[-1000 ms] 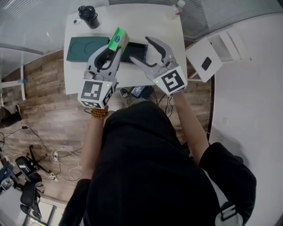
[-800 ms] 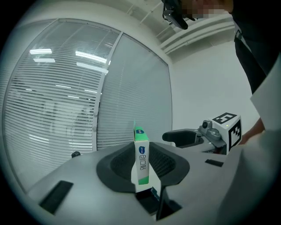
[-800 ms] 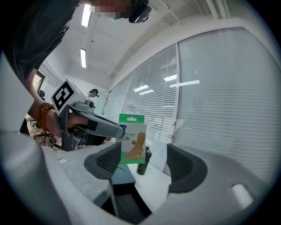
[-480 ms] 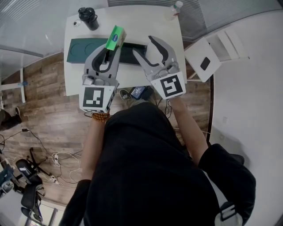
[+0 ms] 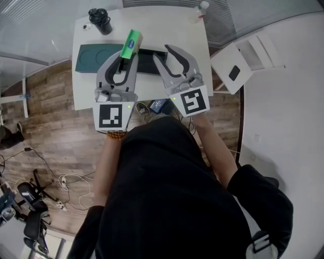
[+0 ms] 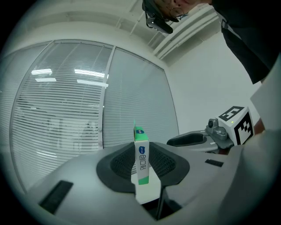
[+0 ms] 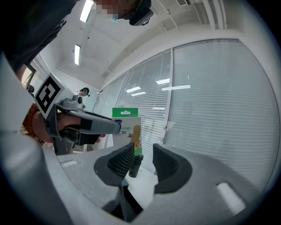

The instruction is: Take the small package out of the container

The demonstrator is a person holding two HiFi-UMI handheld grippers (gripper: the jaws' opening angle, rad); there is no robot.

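Note:
The small package (image 5: 132,40), a green and white carton, stands upright between the jaws of my left gripper (image 5: 126,54), which is shut on its lower part. It is held up above the dark green container (image 5: 148,59) on the white table (image 5: 152,25). In the left gripper view the package (image 6: 141,158) sits clamped between the ribbed pads of my left gripper (image 6: 142,166). My right gripper (image 5: 163,52) hovers just right of it; its jaws have just been closing, a gap remains and nothing is between them. In the right gripper view the package (image 7: 126,127) shows beyond my right gripper (image 7: 142,165).
A dark green lid or tray (image 5: 93,52) with round recesses lies left of the container. A black bottle (image 5: 100,19) stands at the table's far left, a clear bottle (image 5: 201,7) at the far right. A white side stand (image 5: 238,66) is to the right.
My right gripper's jaws have drawn closer together, still with nothing between them. The left gripper has lifted slightly with the package in it.

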